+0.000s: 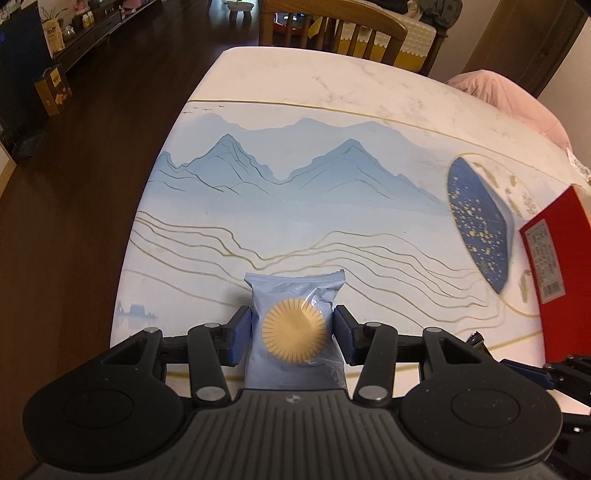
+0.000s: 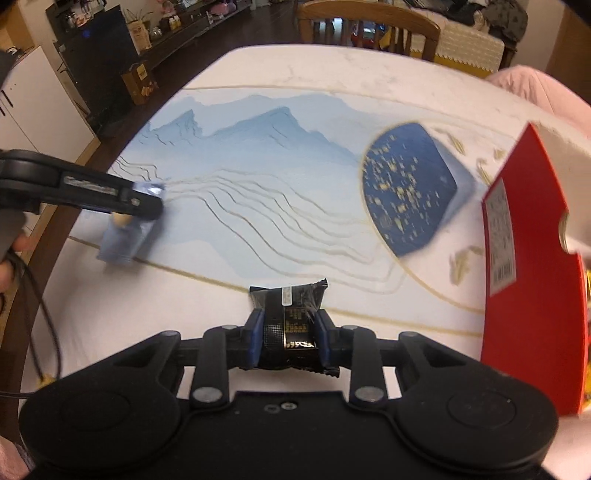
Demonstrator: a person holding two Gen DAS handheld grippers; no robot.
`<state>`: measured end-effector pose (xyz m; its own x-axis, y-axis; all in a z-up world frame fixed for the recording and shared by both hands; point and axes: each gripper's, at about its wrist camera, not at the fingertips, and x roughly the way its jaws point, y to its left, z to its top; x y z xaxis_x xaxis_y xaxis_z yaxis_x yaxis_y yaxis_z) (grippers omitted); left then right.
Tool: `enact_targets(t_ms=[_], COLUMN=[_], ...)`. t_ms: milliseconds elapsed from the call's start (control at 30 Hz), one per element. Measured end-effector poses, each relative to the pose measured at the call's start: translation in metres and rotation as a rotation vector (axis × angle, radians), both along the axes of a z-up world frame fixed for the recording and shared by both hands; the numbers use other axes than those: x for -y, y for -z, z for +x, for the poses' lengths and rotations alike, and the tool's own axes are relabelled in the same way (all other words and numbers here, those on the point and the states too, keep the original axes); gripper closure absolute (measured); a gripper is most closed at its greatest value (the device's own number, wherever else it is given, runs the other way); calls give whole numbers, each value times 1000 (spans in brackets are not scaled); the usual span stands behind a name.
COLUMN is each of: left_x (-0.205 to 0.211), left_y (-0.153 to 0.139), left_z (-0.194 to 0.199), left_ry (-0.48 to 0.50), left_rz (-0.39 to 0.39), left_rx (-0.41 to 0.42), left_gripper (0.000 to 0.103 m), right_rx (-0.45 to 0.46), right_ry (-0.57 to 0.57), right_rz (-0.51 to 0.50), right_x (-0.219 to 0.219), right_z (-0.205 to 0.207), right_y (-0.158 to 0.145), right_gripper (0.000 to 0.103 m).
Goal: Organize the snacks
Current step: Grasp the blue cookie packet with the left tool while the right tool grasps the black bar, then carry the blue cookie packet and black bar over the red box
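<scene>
left claw (image 1: 293, 328) is gripping a blue snack packet (image 1: 294, 332) above the tabletop (image 1: 295, 92); right claw (image 2: 289, 334) is clamping a black snack packet (image 2: 290, 325) near the red box (image 2: 532, 295).

Dim warm light (blurred, fisheye-bent edges)

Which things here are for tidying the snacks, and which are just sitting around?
For the job: blue snack packet in the left gripper; black snack packet in the right gripper; red box.
Just around: wooden chair; pink cloth.
</scene>
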<state>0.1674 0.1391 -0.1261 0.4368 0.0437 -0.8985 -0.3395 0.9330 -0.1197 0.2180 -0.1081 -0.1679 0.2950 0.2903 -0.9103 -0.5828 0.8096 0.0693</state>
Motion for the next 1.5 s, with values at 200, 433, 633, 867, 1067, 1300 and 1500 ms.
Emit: enact_targets(t_ms=[200, 433, 633, 867, 1067, 1300, 1500], left_x=[10, 23, 42, 79, 128, 200, 262], left_y=[-9, -21, -42, -75, -101, -117, -119], left_z=[-12, -21, -25, -21, -9, 14, 37], left_ry=[11, 30, 76, 150, 213, 276, 333], left_rz=[-11, -32, -42, -54, -41, -32, -21], left_rx=[18, 45, 82, 136, 195, 226, 229], left_gripper=[56, 56, 56, 56, 56, 56, 56], right_rx=[30, 74, 128, 203, 252, 282, 295], right_ry=[5, -7, 7, 64, 110, 149, 183], right_rz=[30, 51, 88, 119, 147, 163, 158], right_x=[10, 17, 35, 76, 124, 185, 235], right_z=[-8, -13, -16, -14, -4, 18, 37], right_y=[-11, -28, -61, -98, -120, -130, -129], right_gripper=[81, 82, 82, 82, 82, 82, 82])
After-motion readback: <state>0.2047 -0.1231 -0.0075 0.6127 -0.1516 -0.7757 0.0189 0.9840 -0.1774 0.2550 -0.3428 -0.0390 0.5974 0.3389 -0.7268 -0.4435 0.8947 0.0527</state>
